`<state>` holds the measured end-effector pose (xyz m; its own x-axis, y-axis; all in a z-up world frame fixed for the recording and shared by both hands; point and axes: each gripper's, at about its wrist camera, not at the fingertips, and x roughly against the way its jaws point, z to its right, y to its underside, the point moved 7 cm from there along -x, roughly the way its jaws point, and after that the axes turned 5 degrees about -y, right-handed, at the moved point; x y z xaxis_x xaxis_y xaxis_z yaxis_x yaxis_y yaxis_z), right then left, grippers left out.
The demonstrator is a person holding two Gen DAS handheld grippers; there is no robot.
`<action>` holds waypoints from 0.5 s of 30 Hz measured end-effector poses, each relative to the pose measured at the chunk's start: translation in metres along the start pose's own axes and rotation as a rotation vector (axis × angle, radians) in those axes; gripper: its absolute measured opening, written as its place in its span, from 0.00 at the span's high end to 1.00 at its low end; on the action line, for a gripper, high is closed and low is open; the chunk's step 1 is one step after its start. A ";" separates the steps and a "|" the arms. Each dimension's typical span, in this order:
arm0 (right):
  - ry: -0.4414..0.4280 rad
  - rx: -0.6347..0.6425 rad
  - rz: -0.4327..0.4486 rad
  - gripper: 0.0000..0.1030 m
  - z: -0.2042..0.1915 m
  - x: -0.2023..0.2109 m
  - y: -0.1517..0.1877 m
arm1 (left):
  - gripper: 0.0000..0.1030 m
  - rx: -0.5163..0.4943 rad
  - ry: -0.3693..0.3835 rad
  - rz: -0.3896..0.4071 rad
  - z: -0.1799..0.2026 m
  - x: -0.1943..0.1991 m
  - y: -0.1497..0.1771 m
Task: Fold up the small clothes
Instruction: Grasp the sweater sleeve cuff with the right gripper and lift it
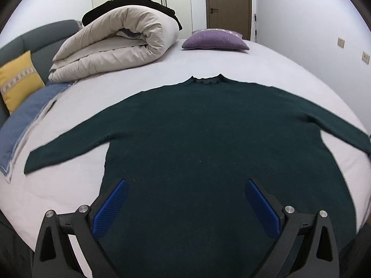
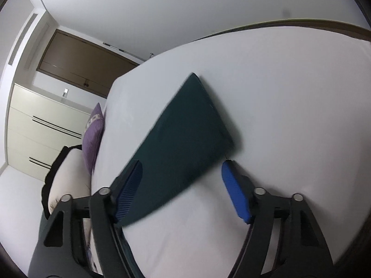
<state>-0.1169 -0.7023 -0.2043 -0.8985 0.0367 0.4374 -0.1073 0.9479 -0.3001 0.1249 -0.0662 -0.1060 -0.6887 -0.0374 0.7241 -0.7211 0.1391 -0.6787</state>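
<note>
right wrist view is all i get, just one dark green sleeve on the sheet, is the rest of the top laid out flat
observer: Yes, the sweater lies flat on the bed, both sleeves spread out.
operator: where's the left gripper
observer: The left gripper is above the sweater's lower body, jaws open, holding nothing.
operator: which way is the collar
observer: The collar points away from that gripper, toward the purple cushion.
</note>
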 end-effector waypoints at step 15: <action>0.096 0.295 -0.015 0.93 -0.096 -0.065 -0.015 | 0.07 0.197 0.297 -0.051 -0.013 -0.045 -0.022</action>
<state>-0.0158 -0.6882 -0.1469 -0.8533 0.0660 0.5173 -0.2519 0.8164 -0.5196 0.1729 -0.0552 -0.1216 -0.6205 0.2537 0.7421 -0.7746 -0.0504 -0.6304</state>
